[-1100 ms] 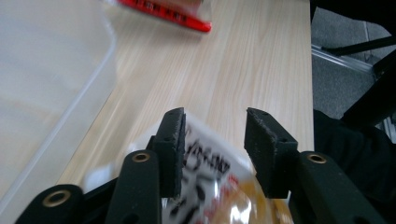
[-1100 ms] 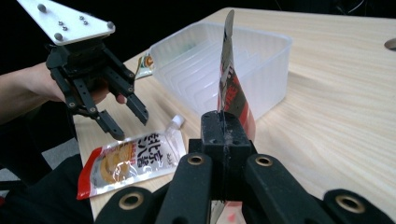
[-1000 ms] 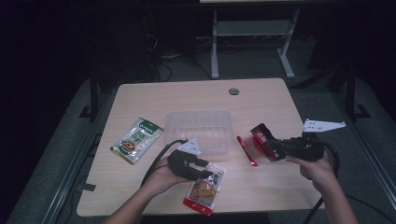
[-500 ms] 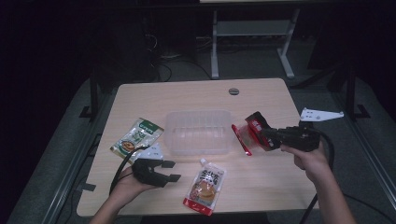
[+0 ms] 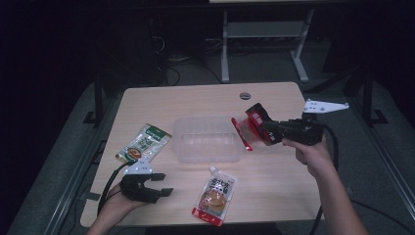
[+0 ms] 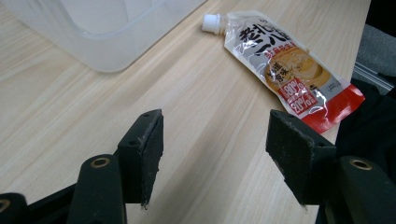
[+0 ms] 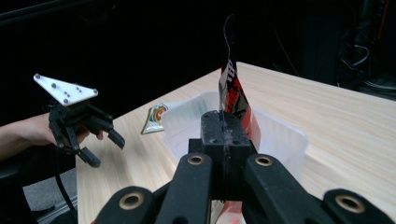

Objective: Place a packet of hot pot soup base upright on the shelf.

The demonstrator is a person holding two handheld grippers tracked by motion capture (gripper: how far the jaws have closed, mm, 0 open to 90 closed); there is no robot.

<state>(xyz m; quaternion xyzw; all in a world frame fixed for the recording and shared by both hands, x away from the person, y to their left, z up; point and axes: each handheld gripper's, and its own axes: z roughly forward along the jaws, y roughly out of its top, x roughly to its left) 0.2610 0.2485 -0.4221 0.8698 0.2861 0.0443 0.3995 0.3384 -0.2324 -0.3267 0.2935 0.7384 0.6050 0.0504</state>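
My right gripper is shut on a red packet and holds it in the air at the right end of a clear plastic tub. In the right gripper view the red packet stands upright between the closed jaws, over the tub. My left gripper is open near the table's front left edge, with nothing between its fingers. A spouted pouch with a white cap lies flat to its right, and the pouch lies just past the open jaws. A green packet lies left of the tub.
The wooden table has a round cable hole at its back. A white metal frame stands on the floor behind it. The tub's corner is close ahead of the left gripper.
The right gripper has carried the red packet leftward and up to the tub's right end. The left gripper let the pouch go, opened and drew back to the front left.
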